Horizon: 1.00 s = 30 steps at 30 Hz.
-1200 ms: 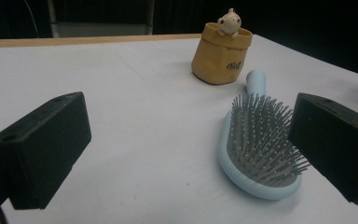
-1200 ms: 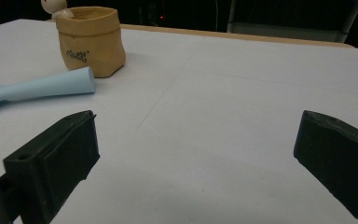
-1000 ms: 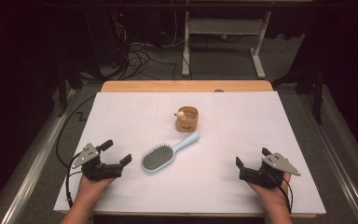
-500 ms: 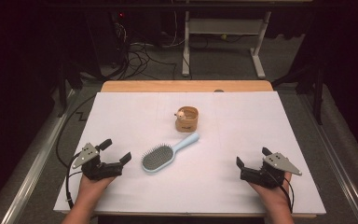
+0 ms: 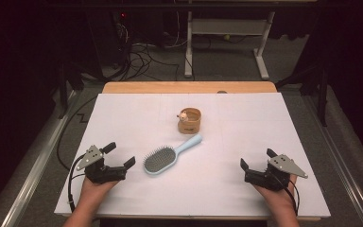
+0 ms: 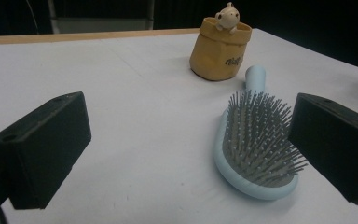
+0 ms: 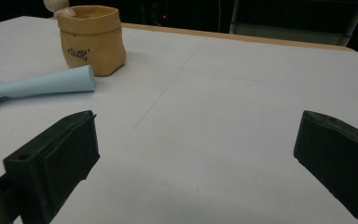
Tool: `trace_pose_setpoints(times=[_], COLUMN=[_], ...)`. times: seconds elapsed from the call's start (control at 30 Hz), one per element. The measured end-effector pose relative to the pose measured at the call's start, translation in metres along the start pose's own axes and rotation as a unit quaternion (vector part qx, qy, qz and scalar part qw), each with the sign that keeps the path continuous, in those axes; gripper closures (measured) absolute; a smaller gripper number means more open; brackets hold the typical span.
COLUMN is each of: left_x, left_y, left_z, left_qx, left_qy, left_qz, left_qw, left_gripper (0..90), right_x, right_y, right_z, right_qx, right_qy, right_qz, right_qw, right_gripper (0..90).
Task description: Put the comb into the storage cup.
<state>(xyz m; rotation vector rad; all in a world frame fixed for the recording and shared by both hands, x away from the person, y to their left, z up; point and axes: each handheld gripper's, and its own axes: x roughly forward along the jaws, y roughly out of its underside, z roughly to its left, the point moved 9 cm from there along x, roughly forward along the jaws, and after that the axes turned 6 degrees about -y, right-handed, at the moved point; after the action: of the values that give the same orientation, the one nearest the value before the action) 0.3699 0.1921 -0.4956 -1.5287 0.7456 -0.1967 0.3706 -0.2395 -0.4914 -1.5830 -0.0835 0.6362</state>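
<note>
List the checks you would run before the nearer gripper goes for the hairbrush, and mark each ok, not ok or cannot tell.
1. Left gripper open: ok, jaws wide apart.
2. Right gripper open, holding nothing: ok.
3. Hairbrush free of both grippers: ok, lying bristles up on the table.
4. Handle clear of the tan pot: cannot tell; its tip lies close beside the pot.
5. Path from left gripper to brush head unobstructed: ok.

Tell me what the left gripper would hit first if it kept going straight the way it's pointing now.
Most likely the light blue hairbrush: its bristled head lies just ahead of the open left gripper, off toward one jaw. The yellow pot stands farther on.
</note>
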Motion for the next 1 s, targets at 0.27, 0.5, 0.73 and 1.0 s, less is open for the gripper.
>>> trace_pose_setpoints(times=[0.27, 0.5, 0.73, 1.0], left_x=[0.0, 0.0, 0.003, 0.007], left_y=[0.002, 0.006, 0.014, 0.024], left_z=[0.0, 0.001, -0.003, -0.008], left_qx=[0.008, 0.015, 0.038, 0.058], left_qy=[-0.002, -0.013, -0.012, -0.007], left_qz=[0.016, 0.052, 0.095, 0.138], left_qw=[0.9998, 0.9984, 0.9947, 0.9887], left_gripper=[0.1, 0.4, 0.4, 0.7], right_x=[-0.001, 0.0, 0.001, 0.001], right_y=[0.0, 0.0, 0.0, 0.0], right_z=[0.0, 0.002, 0.002, 0.003], right_qx=[-0.001, -0.002, -0.001, -0.003], right_qy=[0.0, -0.002, -0.003, -0.004], right_qz=[0.0, 0.001, 0.003, 0.004], right_qw=[1.0, 1.0, 1.0, 1.0], right_gripper=[0.4, 0.4, 0.4, 0.4])
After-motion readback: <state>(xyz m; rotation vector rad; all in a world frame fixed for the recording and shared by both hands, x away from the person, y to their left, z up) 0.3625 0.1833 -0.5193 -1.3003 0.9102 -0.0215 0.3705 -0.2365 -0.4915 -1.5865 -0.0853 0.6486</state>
